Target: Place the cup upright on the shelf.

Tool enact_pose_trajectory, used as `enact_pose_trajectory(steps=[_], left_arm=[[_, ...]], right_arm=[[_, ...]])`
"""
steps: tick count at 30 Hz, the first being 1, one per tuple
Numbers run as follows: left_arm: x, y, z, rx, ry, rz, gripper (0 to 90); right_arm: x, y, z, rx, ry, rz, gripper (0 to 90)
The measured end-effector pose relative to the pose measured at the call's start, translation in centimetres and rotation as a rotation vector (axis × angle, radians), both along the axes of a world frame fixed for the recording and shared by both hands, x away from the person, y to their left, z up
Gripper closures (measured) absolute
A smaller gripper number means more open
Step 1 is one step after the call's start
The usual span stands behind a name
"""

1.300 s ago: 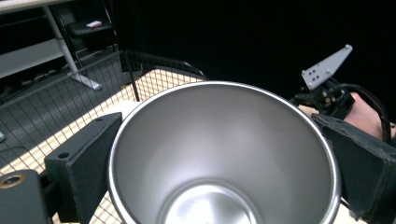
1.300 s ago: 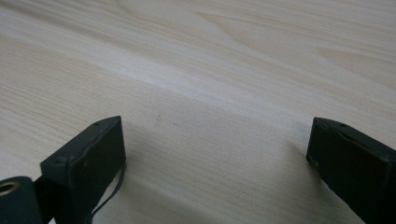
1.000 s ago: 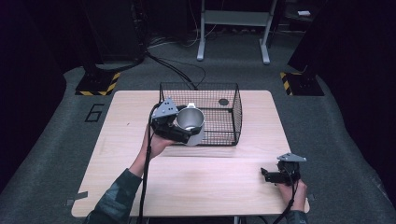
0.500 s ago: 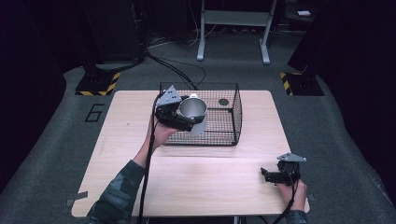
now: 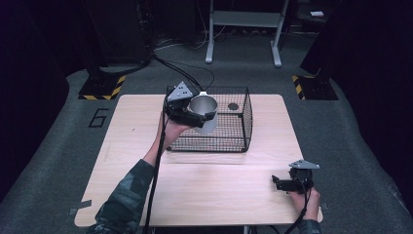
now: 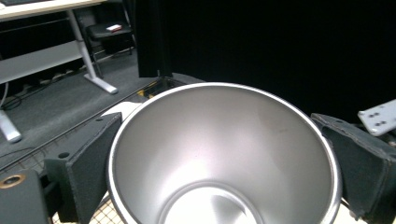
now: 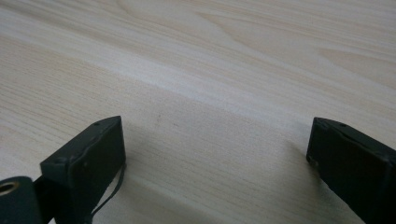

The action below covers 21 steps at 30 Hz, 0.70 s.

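Left gripper view: the left claw (image 6: 224, 163) is clamped on a steel cup (image 6: 224, 154), its 2 jaws pressed against opposite sides of the wall just below the rim, with the cup's open mouth turned toward the camera. From the high view, the cup (image 5: 204, 112) is seen held in the air, tilted, at the near left corner of a black wire basket (image 5: 238, 124), above its rim rather than inside it. A small dark round thing (image 5: 233, 106) lies on the basket floor toward the far right. The right claw (image 5: 278, 183) is rested on the worktop (image 5: 204, 190) near its right front corner, well apart from the basket, jaws spread wide with nothing between them.

The step in hand is judged to be lowering the cup into the basket. It would be done well if the cup were righted first, carried fully past the wire rim, set down clear of the round thing, and released only once its base is seated.
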<state>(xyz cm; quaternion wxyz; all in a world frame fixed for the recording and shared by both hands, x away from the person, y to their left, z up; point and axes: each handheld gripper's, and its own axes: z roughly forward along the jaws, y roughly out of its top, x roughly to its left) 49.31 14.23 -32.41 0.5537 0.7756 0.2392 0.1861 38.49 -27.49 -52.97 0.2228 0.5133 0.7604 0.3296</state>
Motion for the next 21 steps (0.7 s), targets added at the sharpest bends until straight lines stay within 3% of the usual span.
enact_pose_trajectory(steps=[8, 21], left_arm=[[2.1, -0.3, -0.6, 0.011, 0.038, 0.044, 6.3], [4.9, -0.9, -1.9, 0.035, 0.061, 0.108, 6.3]], right_arm=[[0.0, 0.0, 0.0, 0.000, 0.005, 0.002, 4.1], [0.0, 0.0, 0.0, 0.007, 0.001, -0.001, 4.2]])
